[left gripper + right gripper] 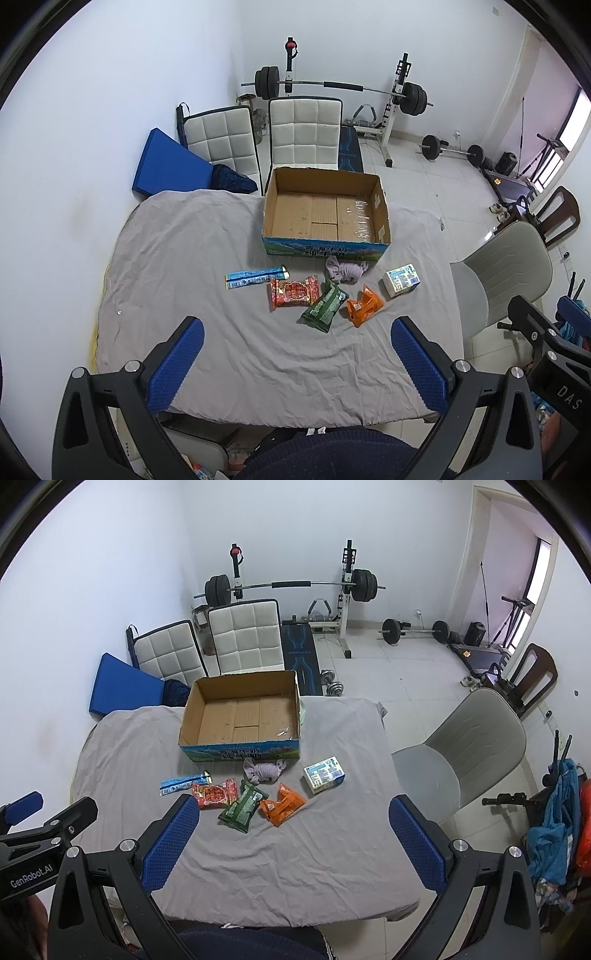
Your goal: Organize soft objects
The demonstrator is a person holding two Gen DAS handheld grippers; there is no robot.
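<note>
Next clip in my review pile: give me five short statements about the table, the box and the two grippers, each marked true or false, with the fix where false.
1. The cardboard box has nothing in it. True.
2. The left gripper is shut on the red packet. False: its jaws are open and hold nothing; the packet lies on the grey cloth.
3. The orange packet lies between the green packet and the white tissue pack. True.
4. The crumpled cloth lies inside the box. False: it lies on the table just in front of the box.
5. The right gripper is open. True.
</note>
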